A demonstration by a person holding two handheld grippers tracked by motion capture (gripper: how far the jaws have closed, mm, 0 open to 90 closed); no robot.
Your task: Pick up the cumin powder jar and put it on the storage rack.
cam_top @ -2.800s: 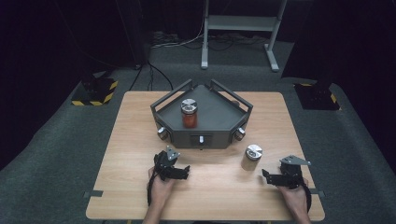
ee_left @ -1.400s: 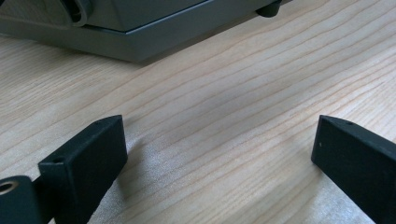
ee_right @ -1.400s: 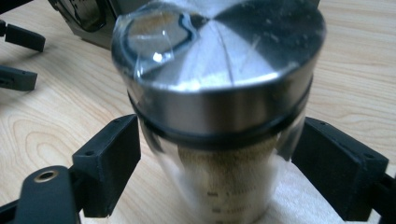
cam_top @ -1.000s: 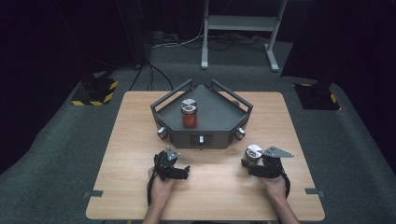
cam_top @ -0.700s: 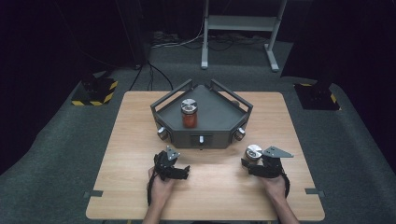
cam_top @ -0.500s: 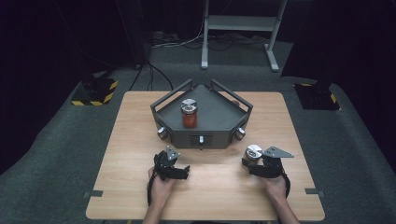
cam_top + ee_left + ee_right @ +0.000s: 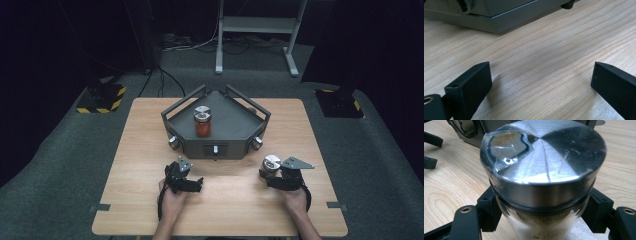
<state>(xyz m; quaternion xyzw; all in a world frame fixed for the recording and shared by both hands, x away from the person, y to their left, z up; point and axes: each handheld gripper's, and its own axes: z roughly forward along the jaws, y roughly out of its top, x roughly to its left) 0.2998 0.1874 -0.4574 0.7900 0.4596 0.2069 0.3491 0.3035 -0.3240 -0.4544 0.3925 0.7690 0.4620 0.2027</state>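
Jar: a small glass jar (image 7: 541,195) with a brushed metal lid stands upright on the table (image 7: 140,135), near its right front part, just in front of the grey tray's right front corner; a brownish granular filling shows through the glass below the lid.
Lid: a scrap of clear film sticks to the top of the lid, seen in the right gripper view.
Right gripper: the right gripper (image 7: 274,175) has its two black jaws on either side of the jar just under the lid; the jaws have just been closing and now press on the glass, so the jar is held.
Right hand: it comes in from the bottom edge of the high view behind that gripper, low over the table.
Left gripper: the left gripper (image 7: 192,184) rests low over the table at the left front, well apart from the jar; its jaws stand wide with only bare wood between them.
Tray: a grey angular tray (image 7: 235,122) with raised rails sits mid-table, knobs on its front corners.
Second jar: a jar with red contents (image 7: 202,121) and a metal lid stands upright inside the tray, left of its middle.
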